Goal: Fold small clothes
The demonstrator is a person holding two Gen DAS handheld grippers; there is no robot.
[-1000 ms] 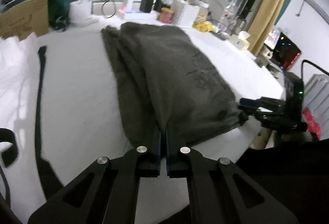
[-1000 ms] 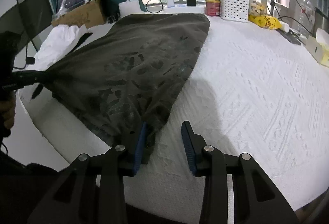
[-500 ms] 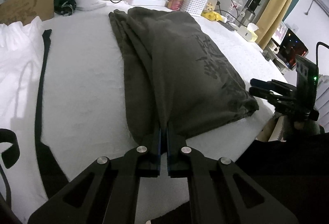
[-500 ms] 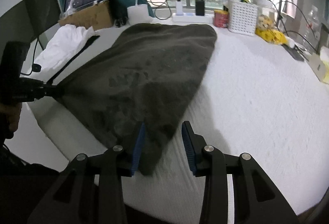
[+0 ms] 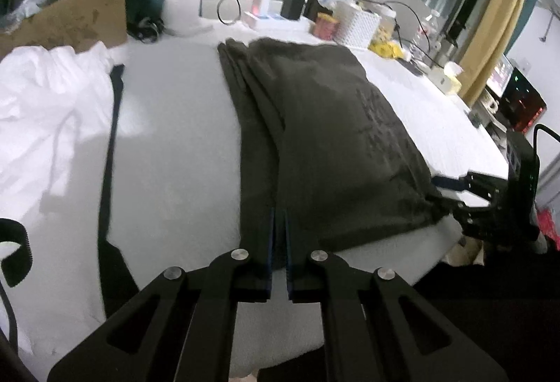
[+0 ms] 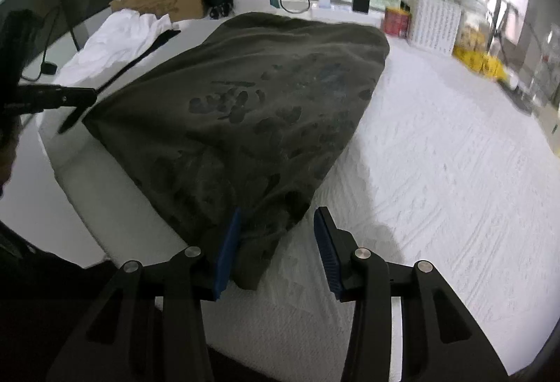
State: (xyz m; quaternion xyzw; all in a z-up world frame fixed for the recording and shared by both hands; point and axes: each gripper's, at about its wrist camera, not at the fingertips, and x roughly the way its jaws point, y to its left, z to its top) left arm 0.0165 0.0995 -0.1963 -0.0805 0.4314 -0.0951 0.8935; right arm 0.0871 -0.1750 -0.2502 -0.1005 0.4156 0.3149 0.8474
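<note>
**Dark garment pinned at near hem as one gripper lets go**

A folded olive-grey garment (image 5: 315, 137) lies on the white textured bedcover (image 5: 168, 154), its long axis running from the near edge of the bed toward the window sill at 12 o'clock in the left wrist view. Its near hem hangs at the bed's edge; the far end stops just short of the sill clutter. Folded layers stack along its left side.

The left gripper (image 5: 279, 242) is clamped on the near hem, pads pressed tight w/ cloth between them. The right gripper (image 6: 280, 242) is opening: its blue pads (image 6: 229, 249) stand apart, the garment's near corner lying loosely between them, touching the left pad only.

A dark print covers the top face of the garment; the characters can't be read. In the right wrist view the print shows as blotchy shapes, also illegible.

A crumpled white cloth (image 5: 42, 109) sits at 9 o'clock w/ a black strap (image 5: 110, 144) beside it. A cardboard box (image 5: 70, 21) at 11 o'clock, a red can (image 6: 396, 20) and a white basket (image 6: 434, 26) near the sill at 1 o'clock; any label text is too blurred to read.
</note>
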